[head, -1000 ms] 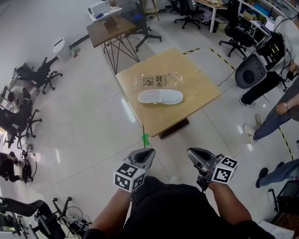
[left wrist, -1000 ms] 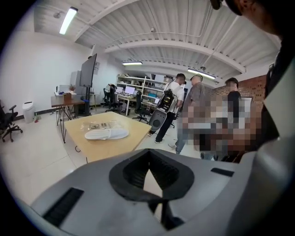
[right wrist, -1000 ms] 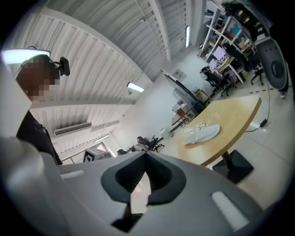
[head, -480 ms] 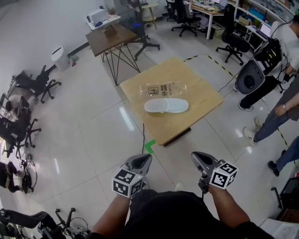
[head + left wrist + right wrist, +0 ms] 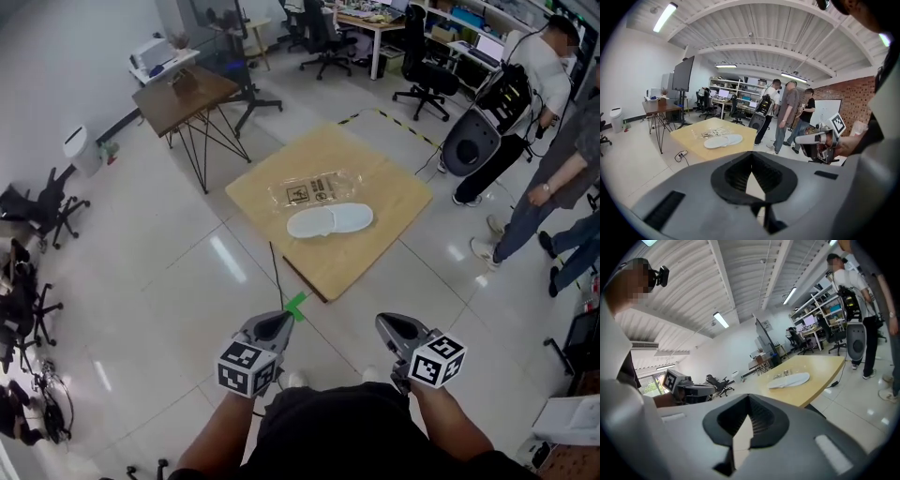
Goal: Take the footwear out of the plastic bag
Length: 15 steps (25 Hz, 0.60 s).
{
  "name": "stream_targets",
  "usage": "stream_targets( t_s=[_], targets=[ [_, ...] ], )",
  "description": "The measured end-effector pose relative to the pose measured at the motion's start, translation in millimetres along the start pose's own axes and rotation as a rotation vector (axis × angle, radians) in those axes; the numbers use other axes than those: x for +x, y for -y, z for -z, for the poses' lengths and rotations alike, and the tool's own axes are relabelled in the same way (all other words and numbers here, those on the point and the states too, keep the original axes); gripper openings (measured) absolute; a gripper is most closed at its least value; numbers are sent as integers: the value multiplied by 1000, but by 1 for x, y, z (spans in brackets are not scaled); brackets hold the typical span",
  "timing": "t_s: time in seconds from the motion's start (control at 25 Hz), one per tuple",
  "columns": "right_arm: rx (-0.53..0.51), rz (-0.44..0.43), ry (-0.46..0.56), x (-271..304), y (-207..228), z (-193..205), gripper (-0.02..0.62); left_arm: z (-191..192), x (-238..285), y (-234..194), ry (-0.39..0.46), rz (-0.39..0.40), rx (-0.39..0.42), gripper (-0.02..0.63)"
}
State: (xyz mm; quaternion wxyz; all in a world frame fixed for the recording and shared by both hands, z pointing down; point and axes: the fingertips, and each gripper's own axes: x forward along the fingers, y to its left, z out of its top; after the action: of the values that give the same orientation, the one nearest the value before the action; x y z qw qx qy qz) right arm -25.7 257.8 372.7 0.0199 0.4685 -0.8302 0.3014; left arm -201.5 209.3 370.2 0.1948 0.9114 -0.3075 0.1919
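Slippers (image 5: 330,221): white pair, centre frame, on wooden table (image 5: 394,202), touching clear plastic bag (image 5: 319,189); inside or out, we cannot tell. Left gripper (image 5: 279,321), right gripper (image 5: 384,323): lower frame, jaws together, empty, well apart from table; we judge approach or retreat equally possible.

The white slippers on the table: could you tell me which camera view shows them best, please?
The head view: it looks down on the white slippers, showing their whole outline on the table. Both gripper views show them only edge-on, as a small flat white shape.
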Motion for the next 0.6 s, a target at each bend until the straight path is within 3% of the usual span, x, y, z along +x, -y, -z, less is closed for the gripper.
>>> stream_targets(
  t_s=[0.24, 0.6],
  targets=[
    [4, 70, 14, 0, -16, 3, 0, -1, -6, -18, -10, 43, 2, 8],
    [-8, 91, -22, -1, -13, 1, 0, -7, 4, -17, -11, 68, -3, 8]
  ],
)
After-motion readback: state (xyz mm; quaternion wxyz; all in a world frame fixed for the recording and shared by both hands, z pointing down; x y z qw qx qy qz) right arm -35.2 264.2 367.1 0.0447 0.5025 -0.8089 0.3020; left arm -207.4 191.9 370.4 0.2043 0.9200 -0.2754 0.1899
